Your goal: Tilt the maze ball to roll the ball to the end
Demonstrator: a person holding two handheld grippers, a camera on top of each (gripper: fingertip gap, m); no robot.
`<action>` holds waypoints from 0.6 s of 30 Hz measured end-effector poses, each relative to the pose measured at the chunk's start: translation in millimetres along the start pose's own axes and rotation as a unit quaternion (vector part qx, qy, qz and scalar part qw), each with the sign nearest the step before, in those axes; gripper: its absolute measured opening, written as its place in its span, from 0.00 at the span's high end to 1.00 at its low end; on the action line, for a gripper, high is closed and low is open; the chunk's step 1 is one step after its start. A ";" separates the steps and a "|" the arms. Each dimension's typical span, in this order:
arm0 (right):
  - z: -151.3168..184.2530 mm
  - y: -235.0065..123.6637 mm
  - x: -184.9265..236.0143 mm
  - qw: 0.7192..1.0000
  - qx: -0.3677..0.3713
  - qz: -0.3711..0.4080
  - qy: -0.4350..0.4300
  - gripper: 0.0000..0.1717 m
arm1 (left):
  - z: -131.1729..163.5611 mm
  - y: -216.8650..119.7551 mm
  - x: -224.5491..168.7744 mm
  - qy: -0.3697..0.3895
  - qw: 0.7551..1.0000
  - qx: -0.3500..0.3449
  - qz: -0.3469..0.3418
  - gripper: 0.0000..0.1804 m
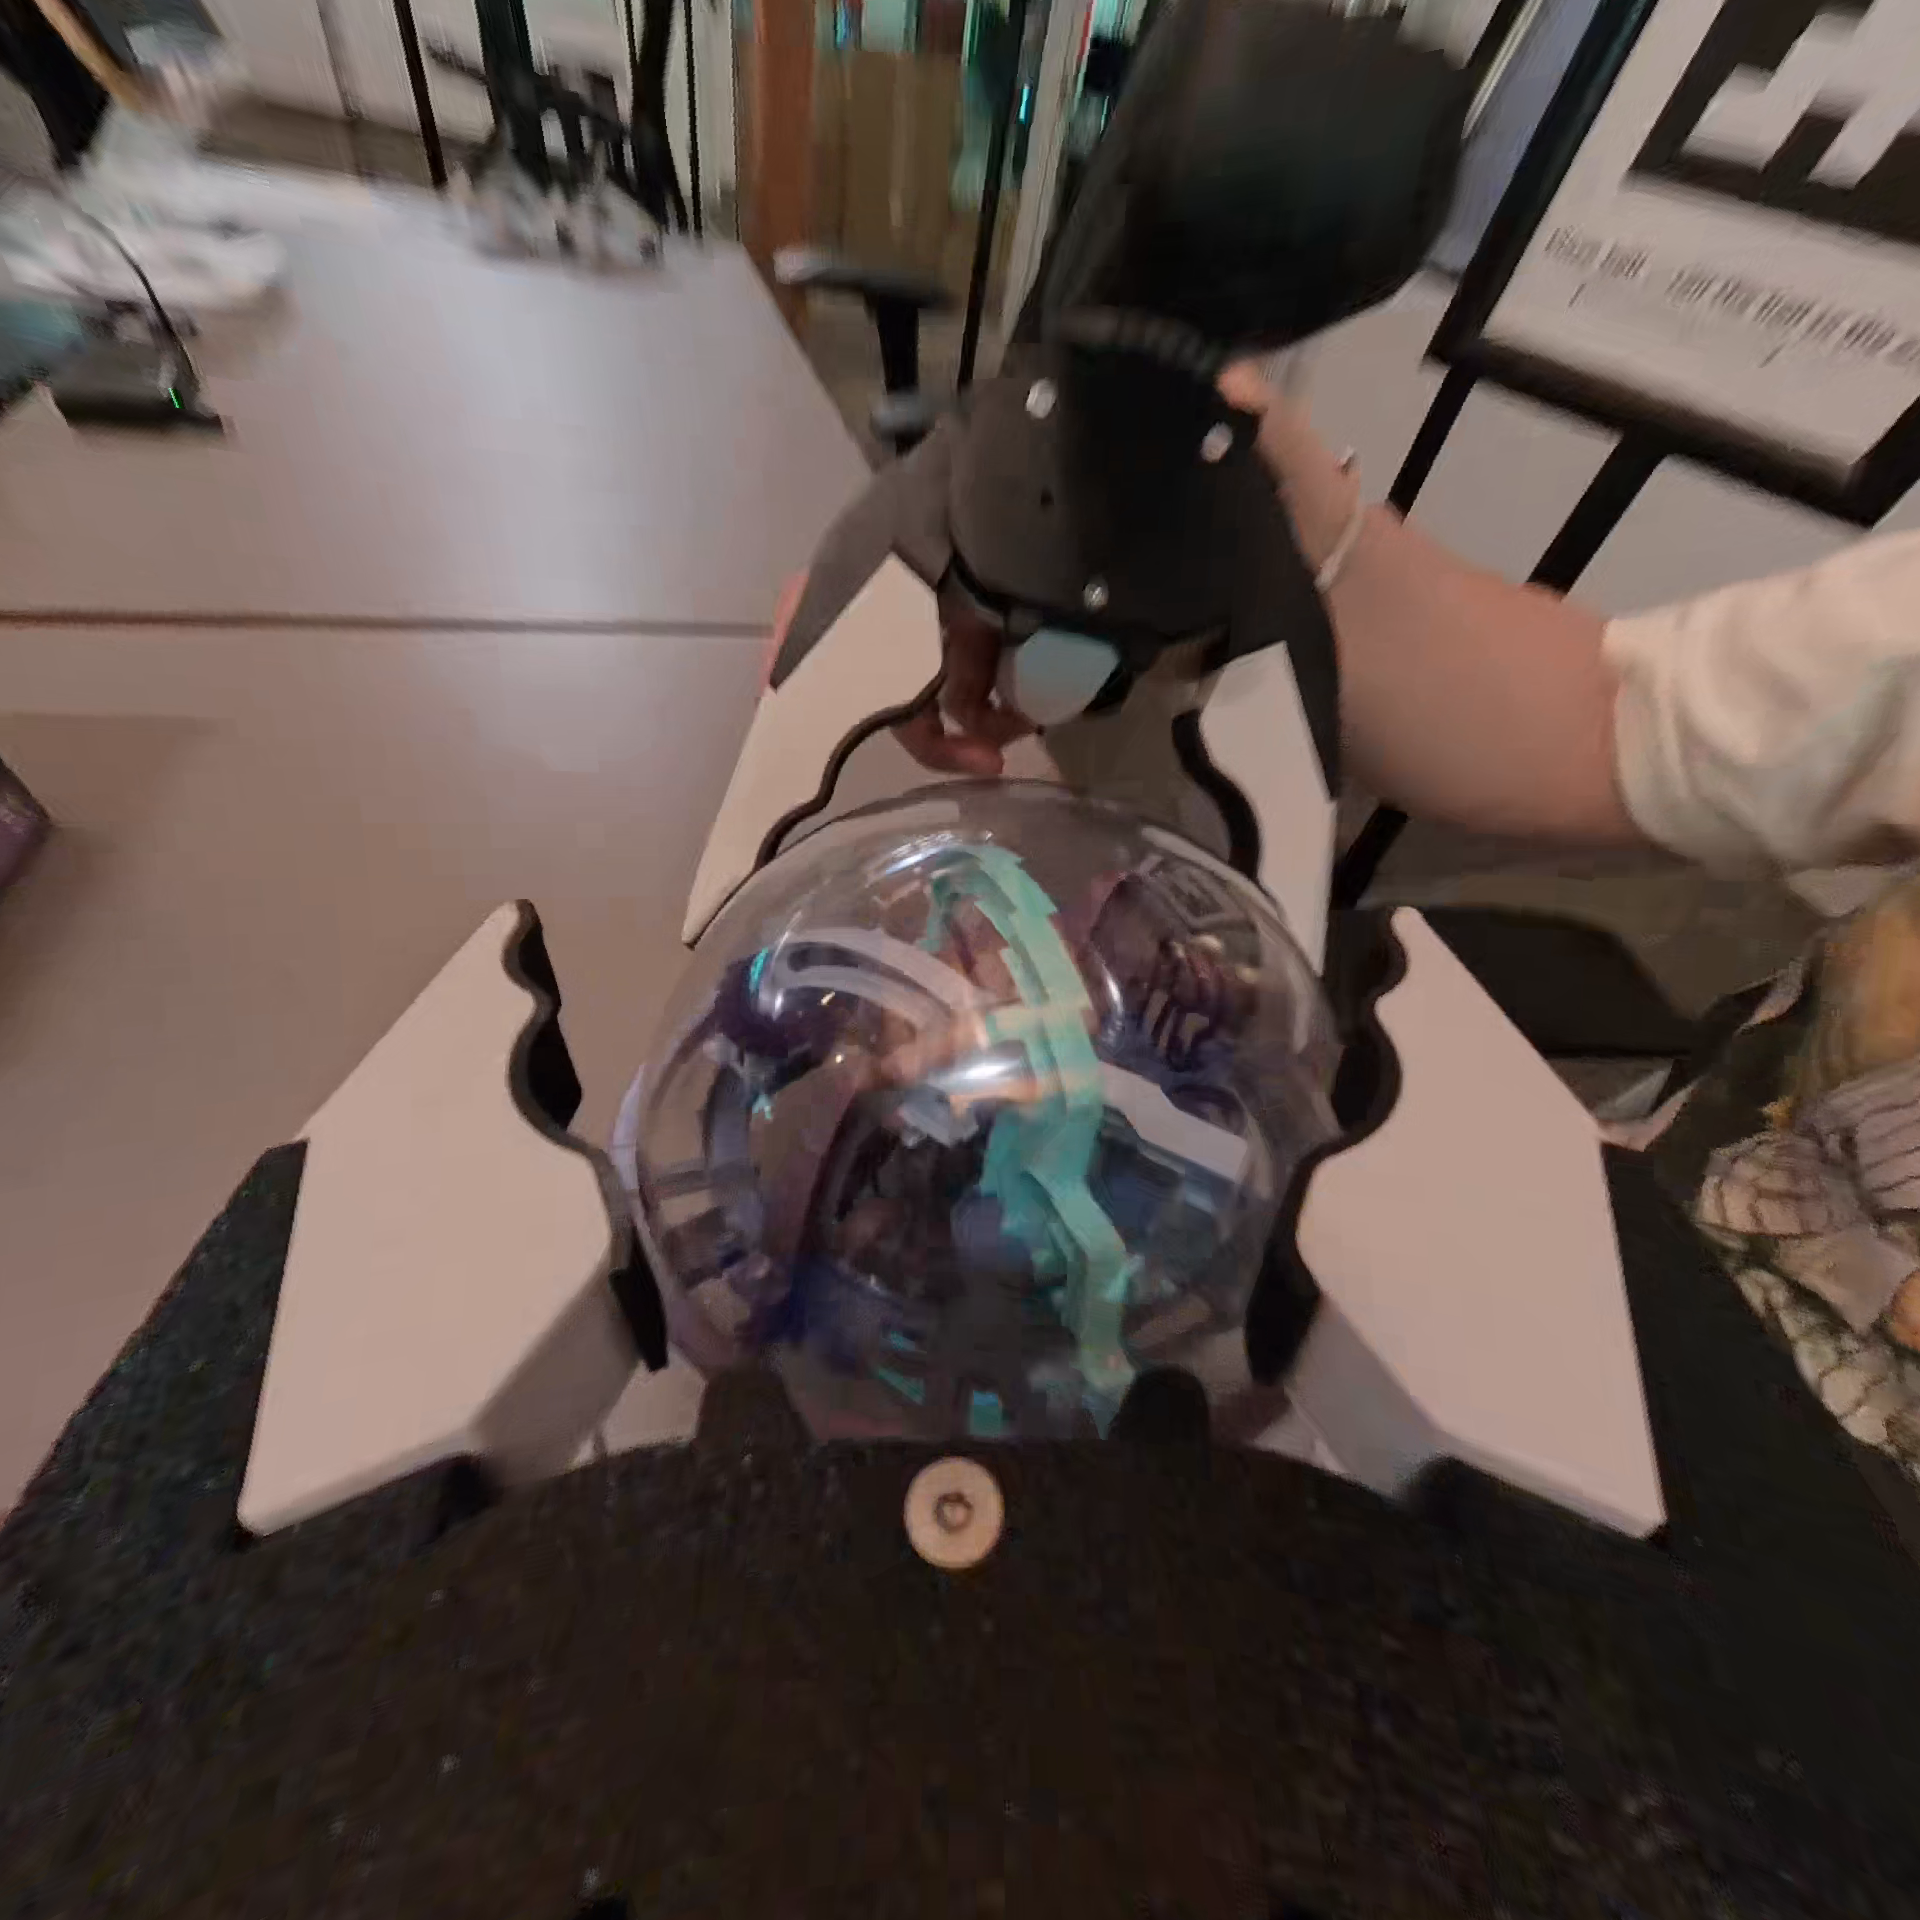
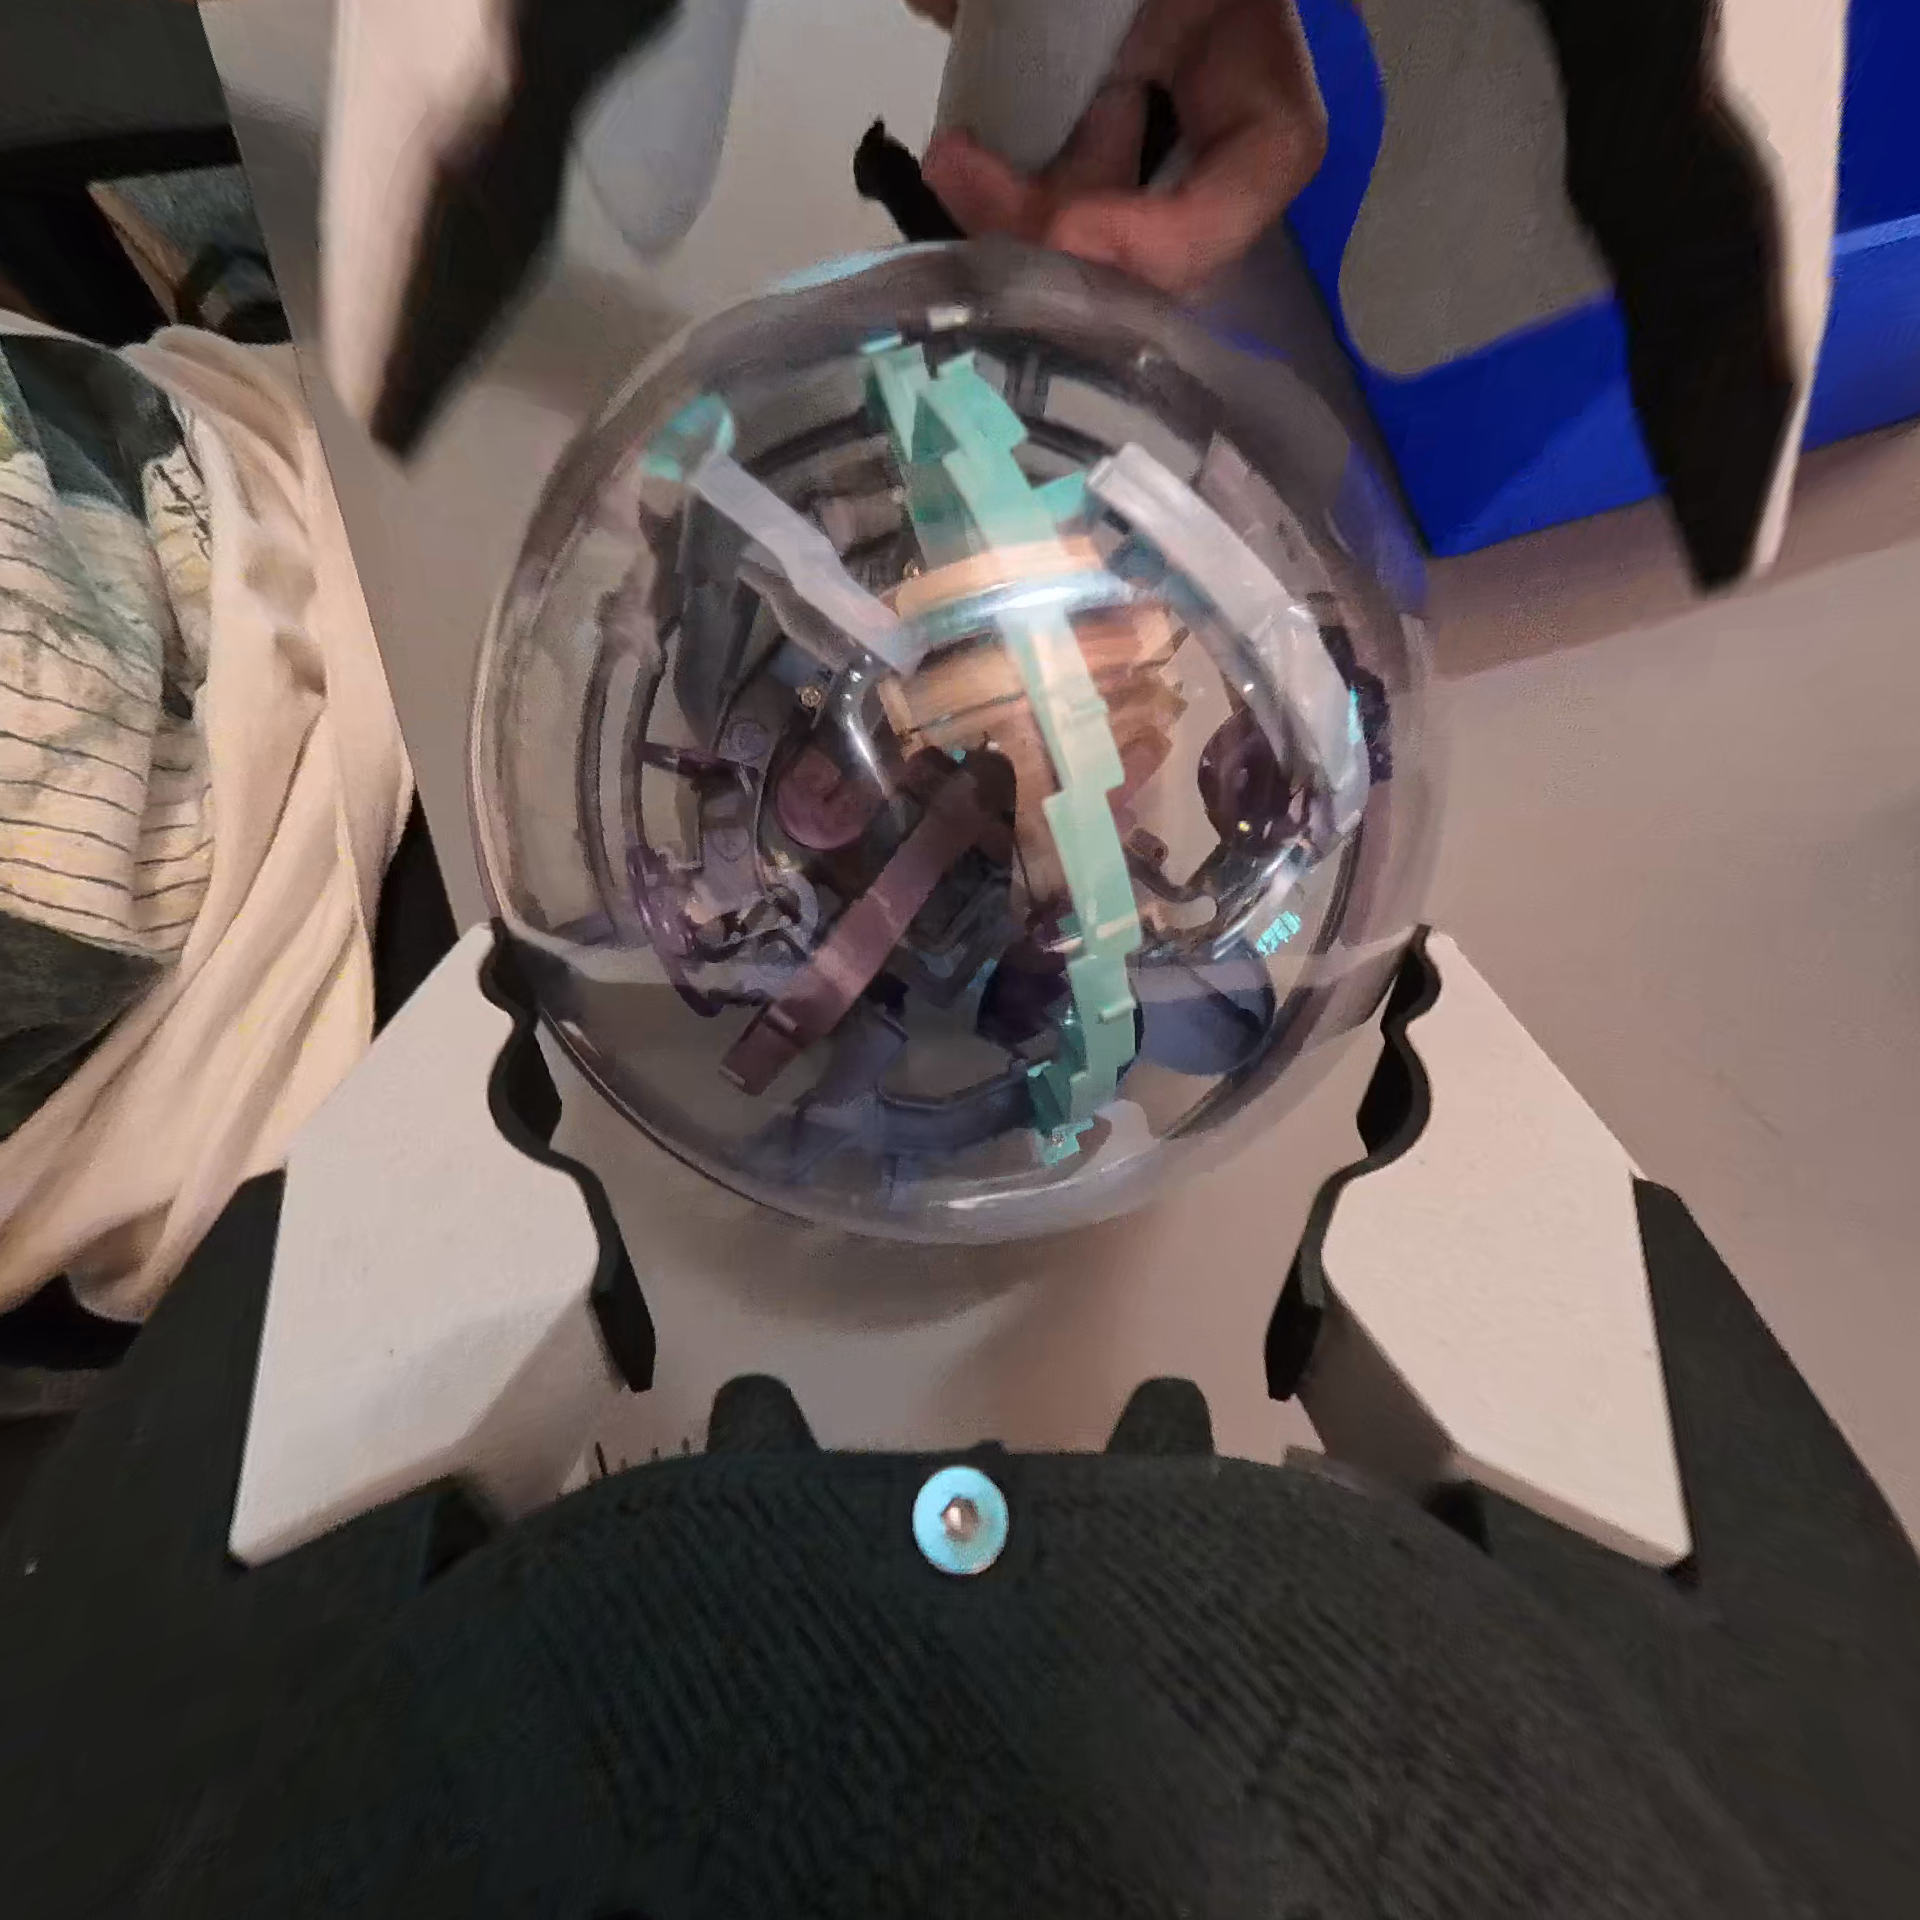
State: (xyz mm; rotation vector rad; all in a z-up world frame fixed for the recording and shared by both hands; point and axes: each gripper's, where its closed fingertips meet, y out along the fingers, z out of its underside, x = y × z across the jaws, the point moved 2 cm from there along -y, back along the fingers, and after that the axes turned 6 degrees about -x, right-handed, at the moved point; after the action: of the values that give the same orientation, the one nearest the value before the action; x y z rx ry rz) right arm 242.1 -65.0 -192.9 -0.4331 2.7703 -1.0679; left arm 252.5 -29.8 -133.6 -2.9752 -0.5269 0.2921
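Because both grippers, left [image 1: 961, 1091] and right [image 2: 956, 1039], press their wide jaws on the maze ball [image 2: 951, 748] above the table [image 1: 364, 540], uneven tilting may let it slip out.

Pale grey table [image 1: 436, 499] w/ a seam across it; small black device [image 1: 125, 390] w/ green light at far left. Black chair [image 1: 883, 312] behind. Blue bin [image 2: 1507, 436] beside.
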 end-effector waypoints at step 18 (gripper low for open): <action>-14.8 15.0 -6.1 1.000 -0.029 0.003 0.003 0.10 | 67.8 -69.1 -53.5 0.008 0.971 -0.012 -0.239 0.22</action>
State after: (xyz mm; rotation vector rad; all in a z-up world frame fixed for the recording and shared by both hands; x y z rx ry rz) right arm 241.3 -43.0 -191.9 -0.4299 2.8115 -0.9927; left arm 166.5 20.9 -181.2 -2.7481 -1.2163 0.2125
